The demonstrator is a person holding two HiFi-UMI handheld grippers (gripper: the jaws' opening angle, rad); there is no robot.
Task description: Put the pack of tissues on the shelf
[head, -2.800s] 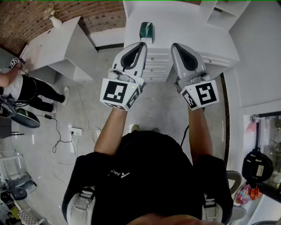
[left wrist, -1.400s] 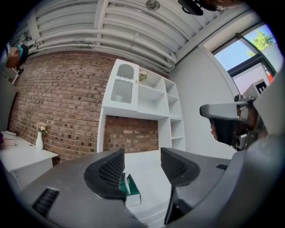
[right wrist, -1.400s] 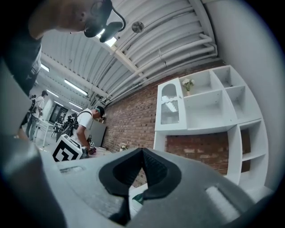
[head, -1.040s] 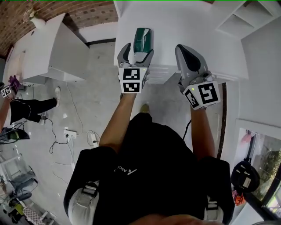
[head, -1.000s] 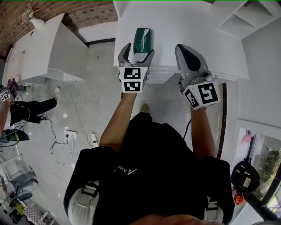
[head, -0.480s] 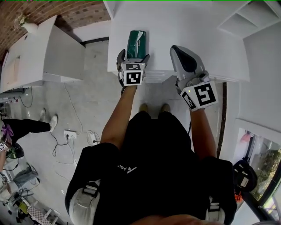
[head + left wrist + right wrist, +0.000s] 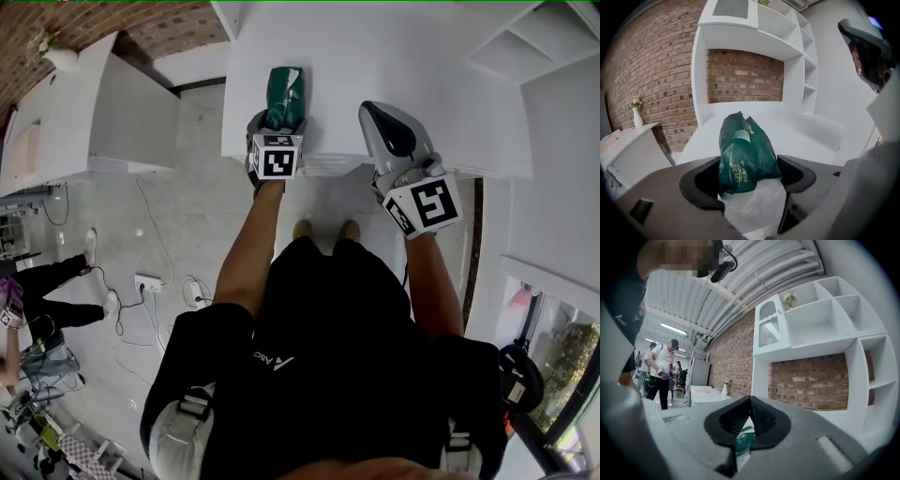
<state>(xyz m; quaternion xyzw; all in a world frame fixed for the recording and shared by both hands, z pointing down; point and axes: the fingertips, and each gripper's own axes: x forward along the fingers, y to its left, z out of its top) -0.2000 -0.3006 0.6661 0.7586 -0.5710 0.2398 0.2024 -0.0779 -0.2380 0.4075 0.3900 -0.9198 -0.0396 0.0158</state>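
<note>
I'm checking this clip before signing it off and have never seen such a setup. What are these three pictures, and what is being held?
A person holds a two-jaw tool in each hand. One camera sits on the head, looking down, and one rides on each tool. The left hand-held gripper is closing its jaws on a green pack of tissues that lies on the white counter. The right hand-held gripper is shut and empty. White shelves stand behind the counter.

The right gripper [image 7: 750, 401] held its dark jaws closed, tip to tip. A sliver of the green pack of tissues [image 7: 743, 439] showed beneath them. Beyond rose a white shelf unit [image 7: 820, 329] against a brick wall [image 7: 811, 380]. A person [image 7: 663, 371] stood at far left.
</note>
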